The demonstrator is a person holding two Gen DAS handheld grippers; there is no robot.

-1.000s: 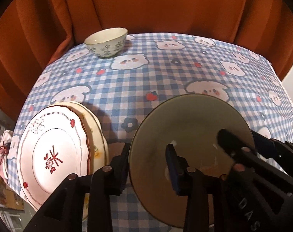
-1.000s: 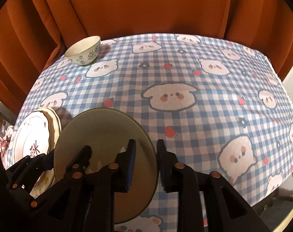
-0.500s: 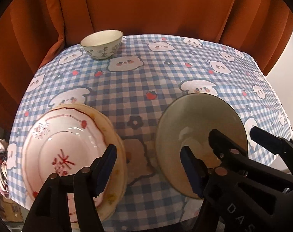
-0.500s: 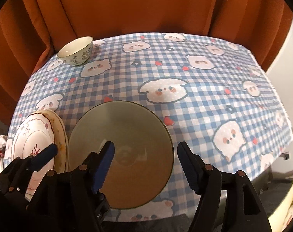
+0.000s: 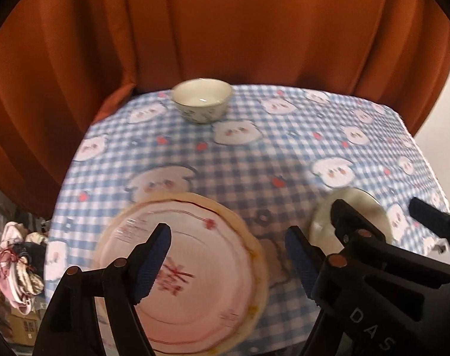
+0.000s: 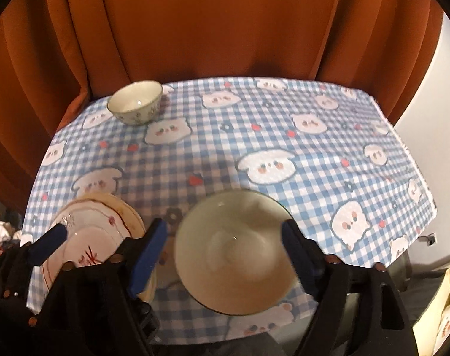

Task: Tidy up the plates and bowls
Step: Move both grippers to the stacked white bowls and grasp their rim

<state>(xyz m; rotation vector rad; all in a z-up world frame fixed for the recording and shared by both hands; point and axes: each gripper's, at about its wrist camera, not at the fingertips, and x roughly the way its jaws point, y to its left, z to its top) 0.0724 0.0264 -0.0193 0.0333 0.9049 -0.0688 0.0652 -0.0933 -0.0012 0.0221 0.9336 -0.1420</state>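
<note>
Release step – left gripper (image 5: 226,255) and right gripper (image 6: 225,255) just opening wide, empty, green plate (image 6: 233,255) on tablecloth (image 6: 254,136). Next – small bowl (image 6: 135,102), needing a far reach.

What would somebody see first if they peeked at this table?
Probably the blue checked tablecloth with its cartoon bears, against the orange curtain. Near the front edge a big pale green plate lies between the open fingers of the right gripper, beside a stack of red-flowered plates at the left. A small floral bowl stands at the far left corner.
</note>
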